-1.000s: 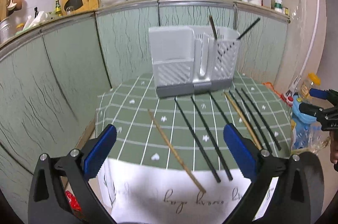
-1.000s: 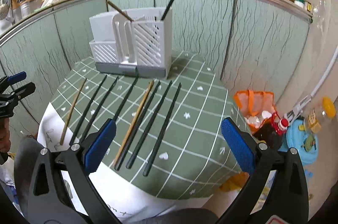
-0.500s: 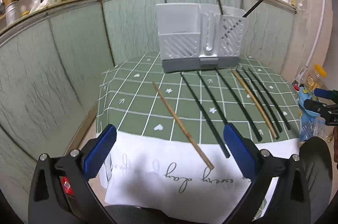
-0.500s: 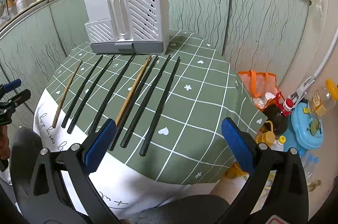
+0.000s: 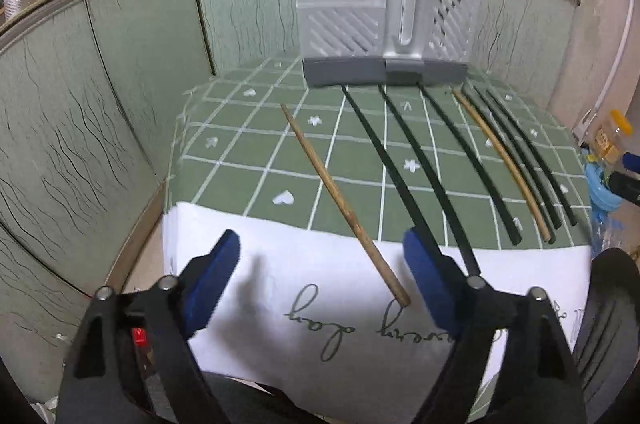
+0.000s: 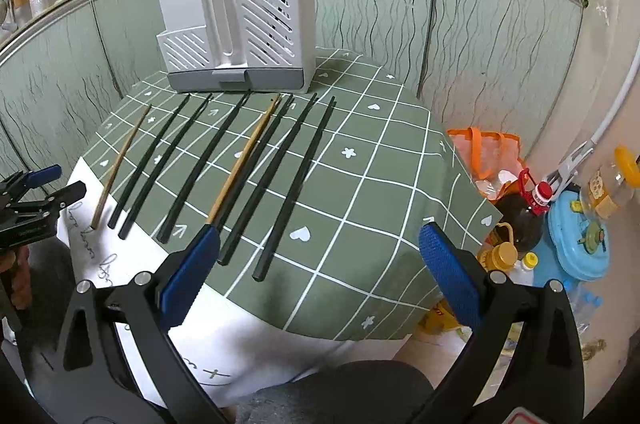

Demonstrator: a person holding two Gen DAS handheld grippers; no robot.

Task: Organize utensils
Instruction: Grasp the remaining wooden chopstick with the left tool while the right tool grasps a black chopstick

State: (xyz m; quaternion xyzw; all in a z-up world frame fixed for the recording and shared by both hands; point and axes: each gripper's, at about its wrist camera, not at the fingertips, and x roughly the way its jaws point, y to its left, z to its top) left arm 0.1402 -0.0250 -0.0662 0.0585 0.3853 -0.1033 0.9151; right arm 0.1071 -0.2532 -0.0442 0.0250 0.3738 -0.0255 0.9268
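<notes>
Left tool point(image 5: 322, 274) lower, jaws narrowing, wooden chopstick point(image 5: 344, 206) between

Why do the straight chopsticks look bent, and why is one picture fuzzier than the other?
Left wrist view: the fisheye lens bows the black chopsticks and cabinet panels, and the utensil holder is smeared by motion blur. Right wrist view: the same curving toward the dark rounded corners, but sharp; the utensil holder's slats read crisply, and soft indoor light leaves no glare on the tablecloth.
</notes>
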